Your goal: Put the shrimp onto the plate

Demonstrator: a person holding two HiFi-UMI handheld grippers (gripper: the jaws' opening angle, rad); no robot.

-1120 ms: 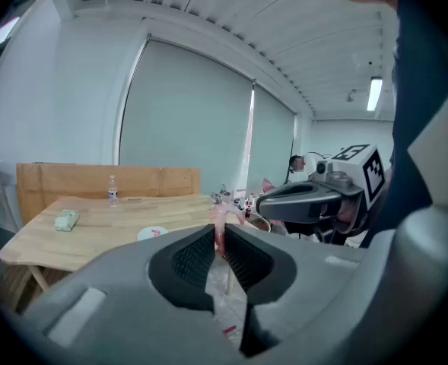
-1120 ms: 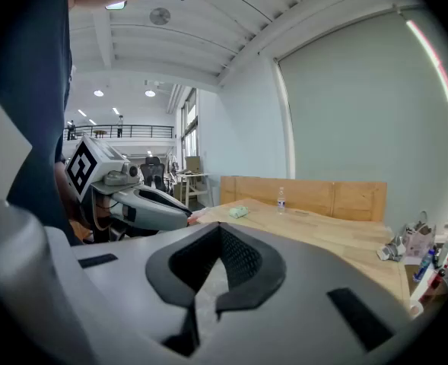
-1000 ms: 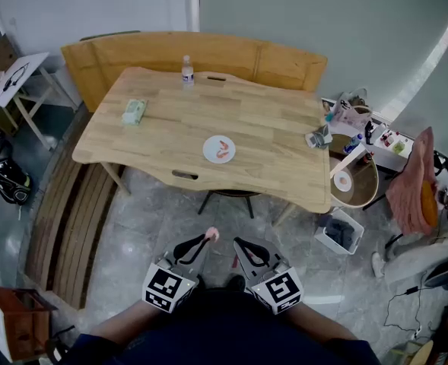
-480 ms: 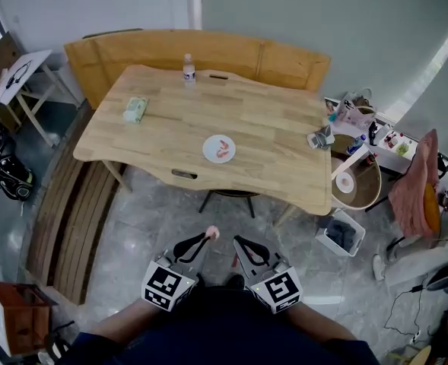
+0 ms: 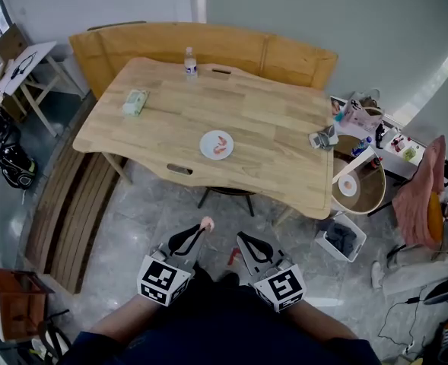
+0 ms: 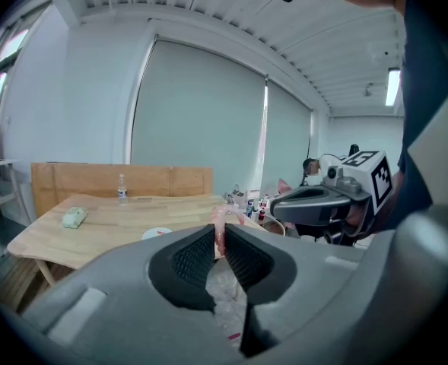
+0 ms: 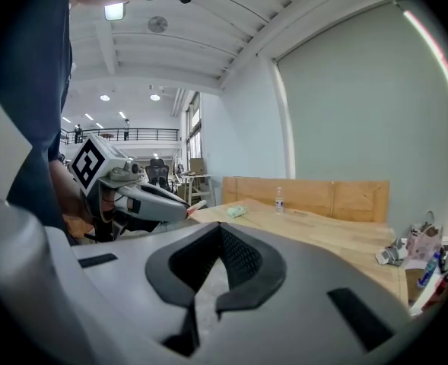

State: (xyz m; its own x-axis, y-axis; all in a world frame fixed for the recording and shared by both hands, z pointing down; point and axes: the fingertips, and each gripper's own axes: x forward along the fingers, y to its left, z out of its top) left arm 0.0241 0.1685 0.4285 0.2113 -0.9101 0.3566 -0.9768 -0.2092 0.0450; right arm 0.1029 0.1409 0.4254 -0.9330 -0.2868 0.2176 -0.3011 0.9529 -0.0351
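1. The shrimp (image 5: 206, 223), pale pink, is pinched at the tip of the left gripper (image 5: 202, 229). In the left gripper view it sticks up between the two ribbed pads (image 6: 195, 255), which press on it from both sides.
2. It hangs over the grey stone floor (image 5: 147, 211), off the bench's near edge and well apart from the plate (image 5: 207, 150).
3. The left gripper, closed on the shrimp, is held low and close to the person's body, jaws pointing toward the bench (image 5: 269, 128).
4. The right gripper (image 5: 243, 239) is just beside it at about the same height. In the right gripper view its jaws meet at the tips with nothing between them.
5. The white plate lies on the bench near the middle of the near edge. A second shrimp (image 5: 222, 144) lies on it.
6. A clear water bottle (image 5: 190, 61) stands upright at the bench's far edge.
7. A small green pack (image 5: 135, 102) lies near the bench's left edge.
8. A small grey object (image 5: 324, 138), too small to identify, sits at the bench's right edge.
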